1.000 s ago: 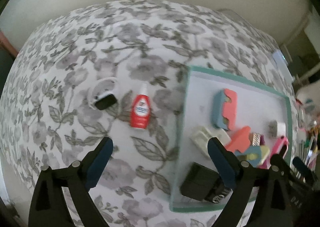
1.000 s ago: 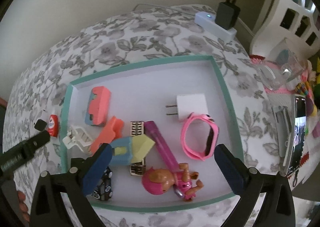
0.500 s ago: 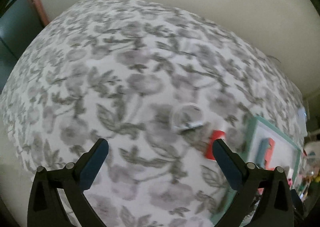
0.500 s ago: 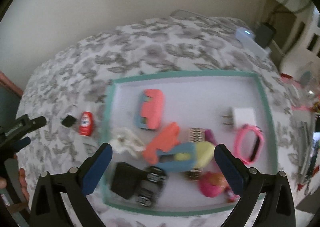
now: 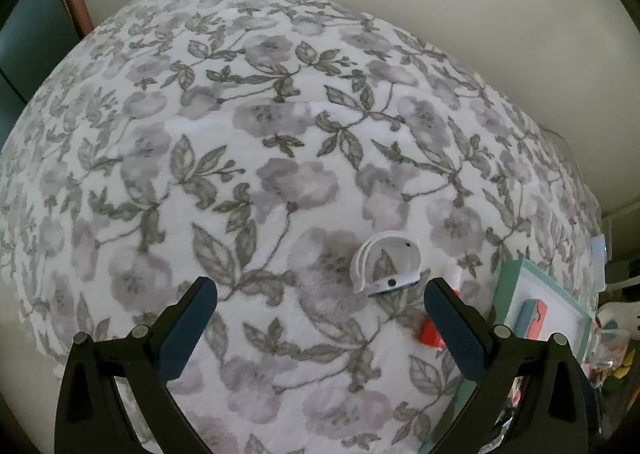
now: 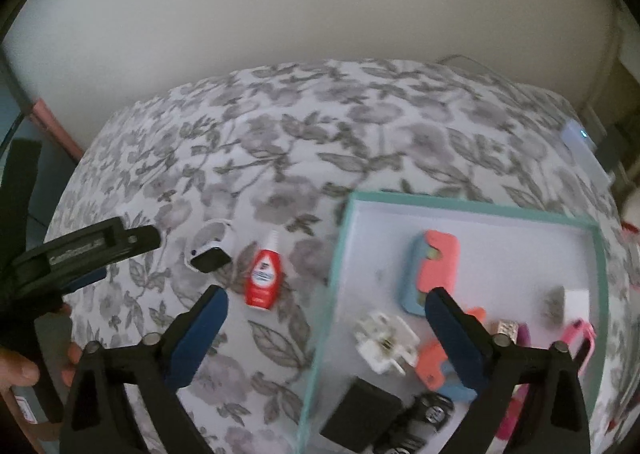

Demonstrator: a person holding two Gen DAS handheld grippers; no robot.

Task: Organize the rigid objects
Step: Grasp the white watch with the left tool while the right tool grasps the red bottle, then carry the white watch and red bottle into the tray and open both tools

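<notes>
The right tool (image 6: 324, 330), spread and empty but just narrowing, has swung left; the small red plastic bottle (image 6: 263, 281) lies upright-axis just ahead between its tips.

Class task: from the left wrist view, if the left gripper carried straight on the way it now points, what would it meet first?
Probably the bare floral cloth. The open left gripper has nothing between its fingers; the white smartwatch lies slightly right of centre, depth unclear.
</notes>
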